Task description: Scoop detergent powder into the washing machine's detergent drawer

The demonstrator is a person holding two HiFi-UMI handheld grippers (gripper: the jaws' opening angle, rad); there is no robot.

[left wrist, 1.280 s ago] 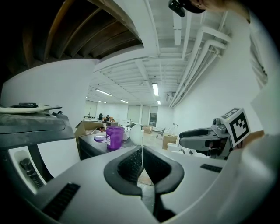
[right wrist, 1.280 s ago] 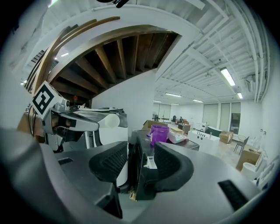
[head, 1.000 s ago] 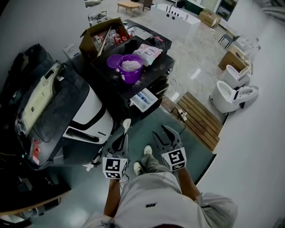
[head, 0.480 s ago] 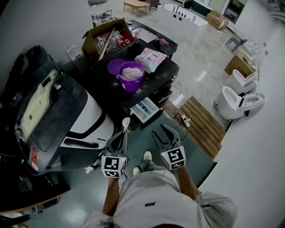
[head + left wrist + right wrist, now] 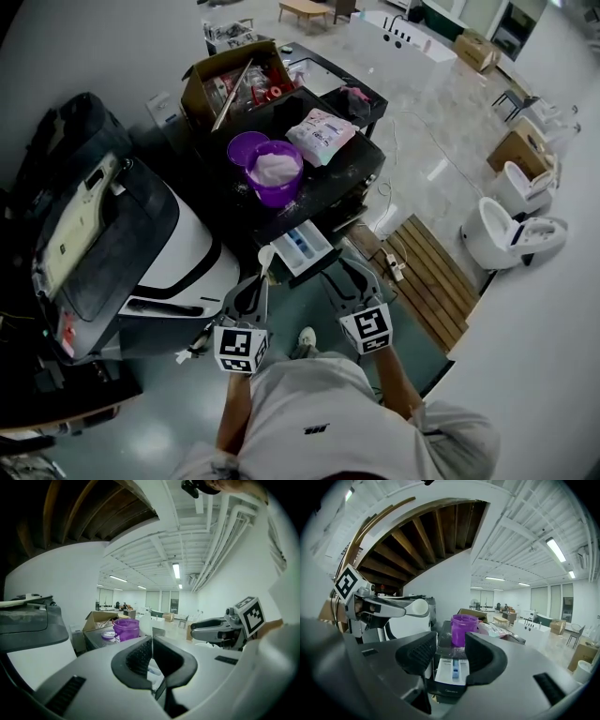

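A purple bucket (image 5: 276, 172) of white detergent powder stands on the black machine top (image 5: 349, 174), with its purple lid (image 5: 245, 146) beside it. Below it the white detergent drawer (image 5: 302, 246) is pulled open, showing a blue insert. My left gripper (image 5: 258, 281) is shut on a white scoop (image 5: 265, 257), whose bowl points at the drawer's left side. My right gripper (image 5: 345, 278) is open and empty, just right of the drawer. The right gripper view shows the drawer (image 5: 452, 670) straight ahead between the jaws, the bucket (image 5: 464, 629) above it and the scoop (image 5: 420, 607) at left.
A bag of detergent (image 5: 323, 134) lies right of the bucket. An open cardboard box (image 5: 230, 82) stands behind. A white appliance under a dark cover (image 5: 141, 225) fills the left. A wooden pallet (image 5: 427, 277), a power strip (image 5: 396, 272) and a toilet (image 5: 511, 239) are at right.
The person has stepped forward with both grippers. The drawer and bucket now lie closer to the jaws. The scoop stays held in the left gripper.
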